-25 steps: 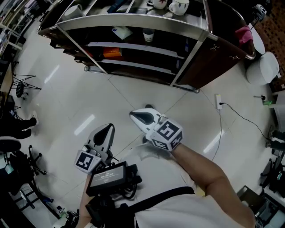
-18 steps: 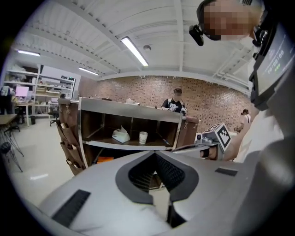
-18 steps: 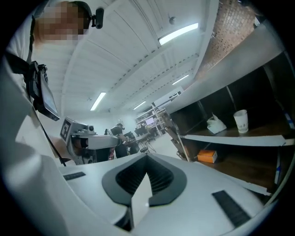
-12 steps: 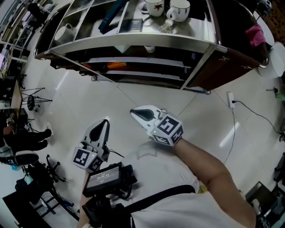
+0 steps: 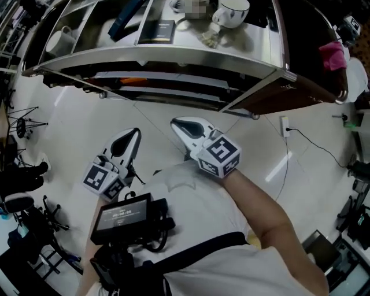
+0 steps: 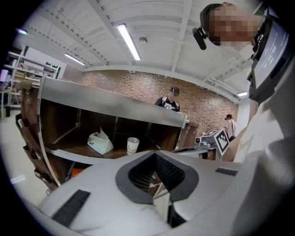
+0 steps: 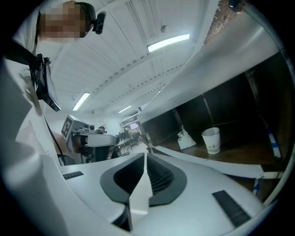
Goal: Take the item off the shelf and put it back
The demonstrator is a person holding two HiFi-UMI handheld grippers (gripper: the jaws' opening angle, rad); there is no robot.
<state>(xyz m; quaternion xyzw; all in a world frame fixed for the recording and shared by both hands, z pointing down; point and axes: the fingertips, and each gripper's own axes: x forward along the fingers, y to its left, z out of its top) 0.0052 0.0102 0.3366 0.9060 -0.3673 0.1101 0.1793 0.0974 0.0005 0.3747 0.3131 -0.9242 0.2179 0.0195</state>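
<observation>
- The left gripper (image 5: 136, 132) is closed on nothing. The right gripper (image 5: 174, 122) has its jaws just opening by a crack, the tips all but together and nothing between them. If either one reaches the shelf this narrow, it would likely shove an item instead of taking it.
- Both grippers hang side by side over the tiled floor (image 5: 75, 127), pointing at the shelf unit (image 5: 173, 58). If both are driven into the same bay, they could knock together.
- The unit's steel top edge juts out over the bays. A gripper coming in too high would strike it.
- On the middle board stand a paper cup (image 6: 132, 145) and, just beside it, a white pack (image 6: 100, 142). I cannot tell which is the item meant, and neither is in hand. The cup looks light: a hard squeeze could crumple it, and a glancing touch could tip it or drag the pack along.
- Farthest off, a mug (image 5: 231, 11) and a dark booklet (image 5: 157, 30) sit on top. A jolt to the frame could rattle them.
</observation>
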